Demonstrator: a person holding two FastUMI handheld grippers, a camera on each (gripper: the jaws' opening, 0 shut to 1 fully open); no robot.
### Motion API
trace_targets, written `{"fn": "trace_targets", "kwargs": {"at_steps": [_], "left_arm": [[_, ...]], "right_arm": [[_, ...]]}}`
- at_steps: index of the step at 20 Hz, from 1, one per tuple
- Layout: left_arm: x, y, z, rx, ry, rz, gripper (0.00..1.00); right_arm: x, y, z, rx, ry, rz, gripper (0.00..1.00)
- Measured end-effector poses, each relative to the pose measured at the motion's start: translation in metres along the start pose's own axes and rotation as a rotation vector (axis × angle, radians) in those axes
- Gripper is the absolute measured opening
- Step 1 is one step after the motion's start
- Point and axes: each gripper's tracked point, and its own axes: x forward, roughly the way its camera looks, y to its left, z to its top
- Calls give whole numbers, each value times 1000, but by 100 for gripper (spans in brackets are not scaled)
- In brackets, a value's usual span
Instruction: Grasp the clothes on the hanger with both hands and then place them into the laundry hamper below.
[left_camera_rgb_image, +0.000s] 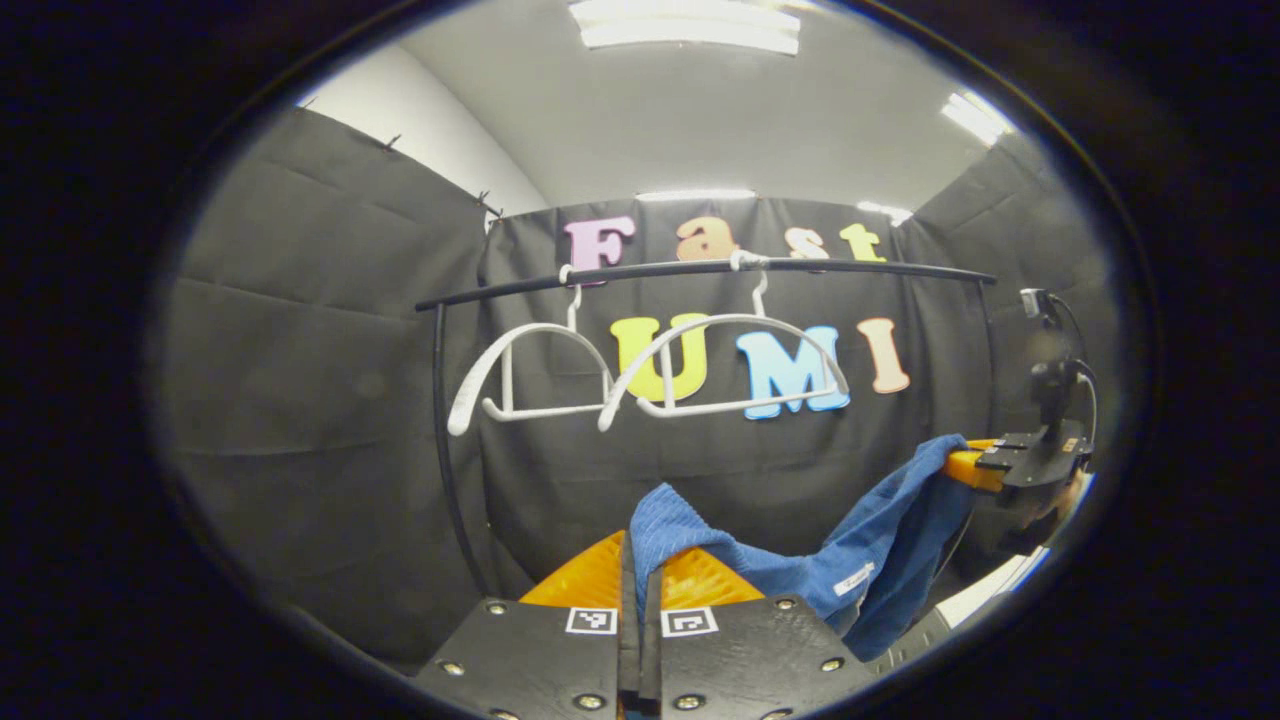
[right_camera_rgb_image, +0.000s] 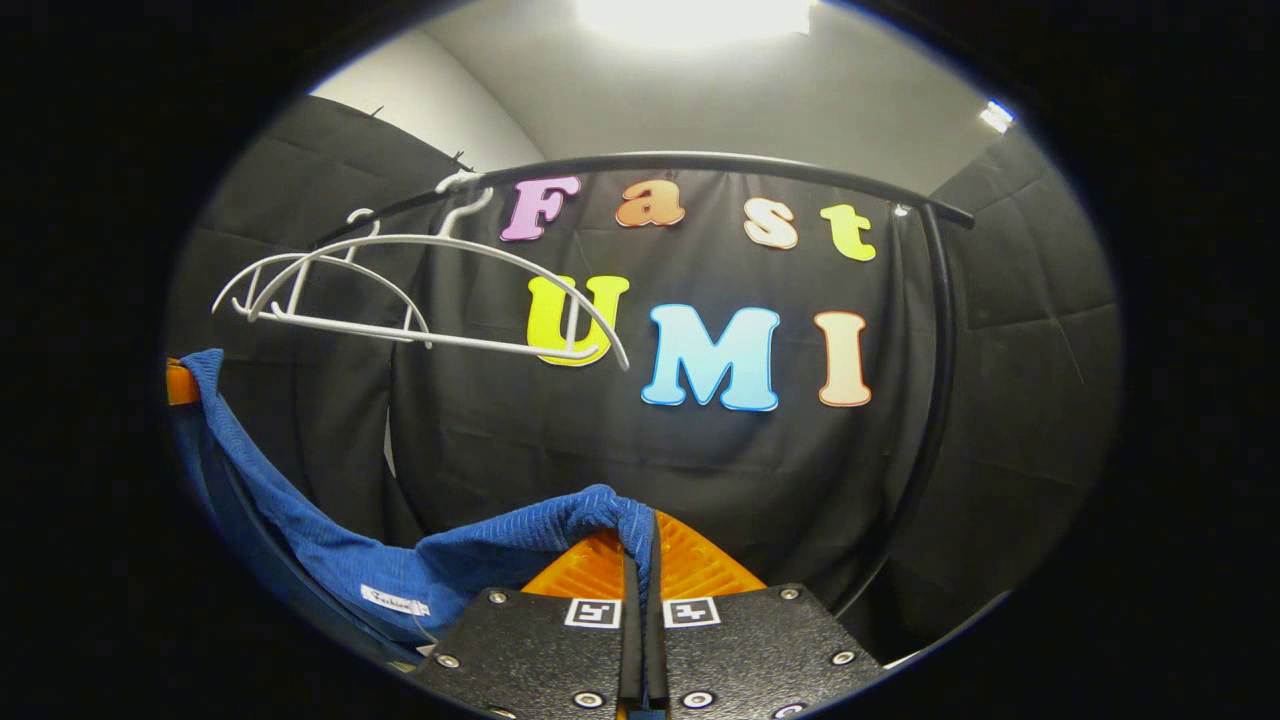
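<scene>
A black clothes rail (left_camera_rgb_image: 700, 268) spans the booth in front of the dark cloth wall, held up by a black upright post (left_camera_rgb_image: 440, 420) on its left end in the left gripper view and by a curved post (right_camera_rgb_image: 935, 400) on its right end in the right gripper view. Two bare white hangers hang from the rail by their hooks, side by side: a left hanger (left_camera_rgb_image: 530, 375) and a right hanger (left_camera_rgb_image: 730, 365), their arms overlapping where they meet. Nothing hangs between the tongs and the rail. The blue garment (left_camera_rgb_image: 860, 560) is off the hangers and stretched below them between the two tongs, sagging in the middle. The left tongs (left_camera_rgb_image: 640, 575) are clenched on one end of the cloth, which bunches up over their tips; the right tongs (right_camera_rgb_image: 640, 550) are clenched on the other end, the fabric folded over their tips and trailing off to the left. In the left gripper view the other gripper shows far right, with the cloth draped from its fingers and part of a hand behind it. A small white label (left_camera_rgb_image: 853, 578) is sewn to the garment near the sagging part; it carries cursive writing too small to read. Ceiling lights (left_camera_rgb_image: 690, 25) glare above. A pale edge (left_camera_rgb_image: 985, 590) shows low at right, too little to identify.
</scene>
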Motion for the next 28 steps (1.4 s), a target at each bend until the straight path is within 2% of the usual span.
{"fn": "trace_targets", "kwargs": {"at_steps": [5, 10, 18, 23, 28], "left_arm": [[-8, -11, 7, -22, -17, -92, 0], [-49, -20, 18, -38, -41, -183, 0], [-62, -47, 26, -56, -85, -305, 1], [-74, -45, -26, -87, -3, -331, 1], [-60, -42, -95, -137, 112, -318, 1]], "right_arm": [[-43, 34, 14, -4, -31, 0, 1], [-92, 76, 23, 30, -43, 18, 1], [-118, 145, 37, 63, -50, 114, 1], [-135, 177, -13, 91, 38, 153, 1], [-132, 182, -81, 103, 172, 144, 1]]}}
